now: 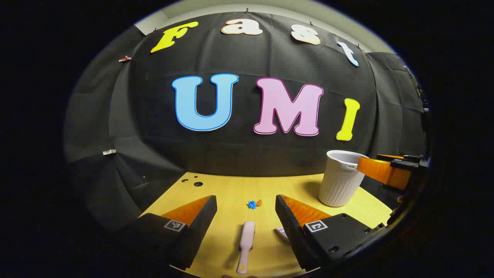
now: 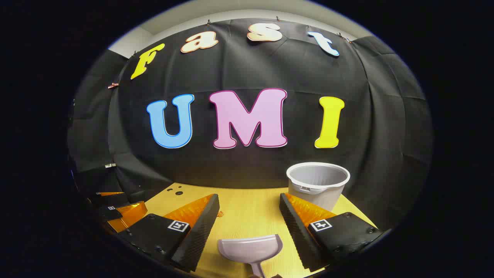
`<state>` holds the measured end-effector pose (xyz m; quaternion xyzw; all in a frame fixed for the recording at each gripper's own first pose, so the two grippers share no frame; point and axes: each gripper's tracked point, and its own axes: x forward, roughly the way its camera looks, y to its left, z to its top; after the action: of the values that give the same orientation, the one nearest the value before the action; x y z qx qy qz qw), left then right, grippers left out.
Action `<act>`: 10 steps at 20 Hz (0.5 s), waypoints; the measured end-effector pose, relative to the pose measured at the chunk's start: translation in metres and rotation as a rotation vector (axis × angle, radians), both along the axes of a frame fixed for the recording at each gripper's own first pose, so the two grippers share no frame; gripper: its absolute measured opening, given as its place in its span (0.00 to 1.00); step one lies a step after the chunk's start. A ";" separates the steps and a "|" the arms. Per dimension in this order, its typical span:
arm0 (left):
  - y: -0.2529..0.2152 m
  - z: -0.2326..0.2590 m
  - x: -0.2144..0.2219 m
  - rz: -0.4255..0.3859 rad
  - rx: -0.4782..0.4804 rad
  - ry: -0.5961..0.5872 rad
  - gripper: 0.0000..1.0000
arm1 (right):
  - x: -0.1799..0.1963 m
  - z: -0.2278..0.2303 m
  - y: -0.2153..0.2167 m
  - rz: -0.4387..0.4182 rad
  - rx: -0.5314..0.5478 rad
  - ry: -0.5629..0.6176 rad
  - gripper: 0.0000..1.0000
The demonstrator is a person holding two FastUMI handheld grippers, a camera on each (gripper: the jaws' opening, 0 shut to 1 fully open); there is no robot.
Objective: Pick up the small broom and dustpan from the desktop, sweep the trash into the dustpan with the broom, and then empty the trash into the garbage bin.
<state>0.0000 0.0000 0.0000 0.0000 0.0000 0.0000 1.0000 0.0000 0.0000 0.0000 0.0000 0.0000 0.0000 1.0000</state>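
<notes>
on the yellow wooden desktop [image 1: 231,193], near its front edge, the small pink broom [image 1: 245,245] lies flat with its handle toward the camera and its head toward the back edge. in the left gripper view it sits in the gap between the two fingers of the left gripper [image 1: 246,202], touching neither; the jaws stand wide apart, released, with nothing held. beyond the broom's head, toward the middle of the desktop, lies the trash [image 1: 254,204], a small blue crumpled scrap touching a smaller orange one. a pale edge of something peeks out beside the inner side of that gripper's right finger, too hidden to tell what it is. the white ribbed garbage bin [image 1: 340,178] stands upright toward the desktop's right edge, near the back, and an orange finger of the other gripper reaches in by its rim.

in the right gripper view, the grey dustpan [image 2: 250,249] rests at the front edge, pan mouth facing the back, handle toward the camera, between the spread fingers of the right gripper [image 2: 249,202], which are released and touch nothing. the garbage bin [image 2: 318,185] stands just behind that gripper's right finger. the left gripper's orange fingers show at the desktop's left edge.
</notes>
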 end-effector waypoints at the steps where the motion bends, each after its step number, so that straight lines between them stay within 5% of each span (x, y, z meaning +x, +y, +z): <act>1: 0.000 -0.001 0.002 0.002 -0.001 0.004 0.96 | 0.001 -0.003 -0.001 0.004 -0.004 0.008 0.97; 10: 0.000 -0.019 0.014 0.005 -0.015 0.059 0.96 | 0.014 -0.018 -0.006 0.032 -0.002 0.063 0.97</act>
<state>0.0138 -0.0005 -0.0185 -0.0074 0.0296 0.0023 0.9995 0.0142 -0.0057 -0.0179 -0.0009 0.0315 0.0162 0.9994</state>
